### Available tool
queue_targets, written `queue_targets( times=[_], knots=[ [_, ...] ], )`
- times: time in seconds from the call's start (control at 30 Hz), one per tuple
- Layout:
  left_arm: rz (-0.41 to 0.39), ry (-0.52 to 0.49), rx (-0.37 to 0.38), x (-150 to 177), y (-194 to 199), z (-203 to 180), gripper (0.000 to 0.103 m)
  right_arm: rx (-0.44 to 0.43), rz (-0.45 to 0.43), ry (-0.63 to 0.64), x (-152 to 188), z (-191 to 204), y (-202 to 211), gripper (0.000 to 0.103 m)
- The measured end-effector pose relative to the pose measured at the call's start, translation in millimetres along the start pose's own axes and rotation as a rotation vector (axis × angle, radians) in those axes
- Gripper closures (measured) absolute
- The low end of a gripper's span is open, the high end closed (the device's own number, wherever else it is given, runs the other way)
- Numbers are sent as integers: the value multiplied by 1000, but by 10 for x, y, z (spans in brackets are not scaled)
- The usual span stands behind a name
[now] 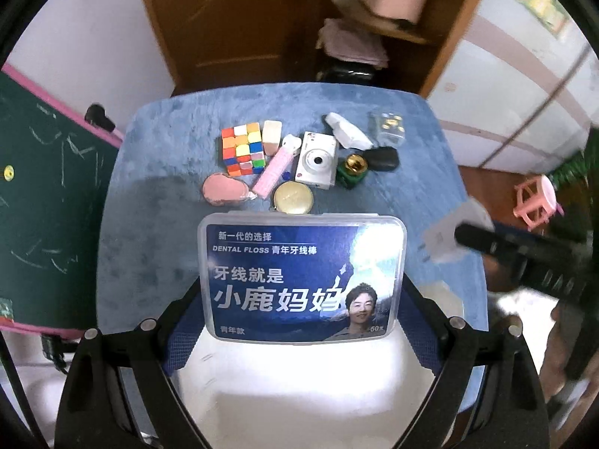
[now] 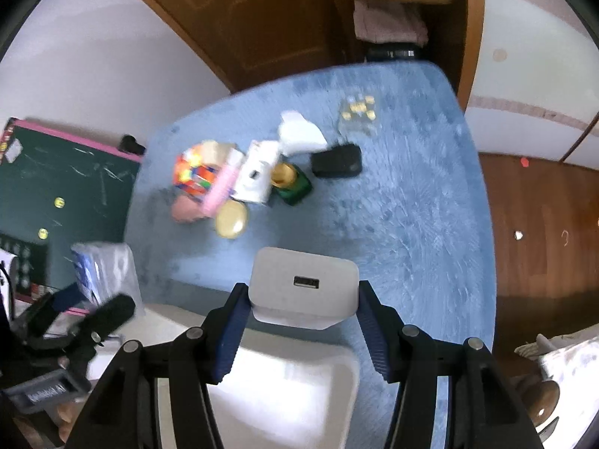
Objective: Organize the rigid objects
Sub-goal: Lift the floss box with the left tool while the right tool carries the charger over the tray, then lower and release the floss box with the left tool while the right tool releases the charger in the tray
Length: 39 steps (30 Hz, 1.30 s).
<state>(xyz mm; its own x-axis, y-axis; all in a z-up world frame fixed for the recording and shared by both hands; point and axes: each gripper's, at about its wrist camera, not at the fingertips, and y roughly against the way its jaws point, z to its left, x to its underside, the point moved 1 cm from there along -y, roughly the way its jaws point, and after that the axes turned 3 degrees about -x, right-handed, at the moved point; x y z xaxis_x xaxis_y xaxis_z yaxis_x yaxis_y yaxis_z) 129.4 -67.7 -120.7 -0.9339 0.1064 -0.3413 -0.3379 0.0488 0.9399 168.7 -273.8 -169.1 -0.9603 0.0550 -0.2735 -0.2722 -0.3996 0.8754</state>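
My left gripper is shut on a clear dental floss box with a blue label, held above a white bin. My right gripper is shut on a white USB charger, its port facing the camera, over the same white bin. The left wrist view catches the charger at the right; the right wrist view shows the floss box at the left. On the blue table lie a Rubik's cube, a white camera, a gold tin, a green bottle and a black case.
A beige block, a pink stick, a pink oval, a white packet and a clear box of gold bits also lie there. A green chalkboard stands left, a pink stool right, a wooden cabinet behind.
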Motion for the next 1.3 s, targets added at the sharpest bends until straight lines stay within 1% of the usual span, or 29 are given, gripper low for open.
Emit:
queue_targets(
  times=[0.07,0.17,0.23,0.33,0.47,0.57,0.7,0.73,0.87,1.03,1.1,1.2,1.3],
  knots=[
    [-14,-55,7,148,124,22,10,-4,-32,9,81,158,167,45],
    [-15,-113,9,381,207,55,10,-14,-58,29,253,350,378,45],
    [-1,-140,12,557,192,90,10,-13,-59,46,407,477,456,45],
    [25,-167,11,764,111,129,10,-8,-34,60,689,628,473,45],
    [59,-200,-1,1053,-109,180,10,26,32,74,1112,737,273,45],
    [73,-212,15,1218,-255,203,10,49,101,64,1389,748,23,45],
    [96,-216,30,1359,-464,237,10,75,189,40,1675,710,-335,45],
    [104,-225,16,1386,-522,241,10,82,205,36,1725,697,-415,45],
    [110,-251,3,1448,-662,259,9,95,264,-1,1860,619,-686,45],
    [124,-270,-11,1475,-811,292,9,126,290,-20,1905,580,-865,45],
    [133,-276,-14,1489,-858,293,9,147,294,-26,1884,573,-912,45],
    [173,-278,0,1501,-936,300,9,156,276,-23,1837,592,-961,45],
    [191,-274,8,1508,-964,314,9,165,249,-22,1807,615,-947,44]
  ],
)
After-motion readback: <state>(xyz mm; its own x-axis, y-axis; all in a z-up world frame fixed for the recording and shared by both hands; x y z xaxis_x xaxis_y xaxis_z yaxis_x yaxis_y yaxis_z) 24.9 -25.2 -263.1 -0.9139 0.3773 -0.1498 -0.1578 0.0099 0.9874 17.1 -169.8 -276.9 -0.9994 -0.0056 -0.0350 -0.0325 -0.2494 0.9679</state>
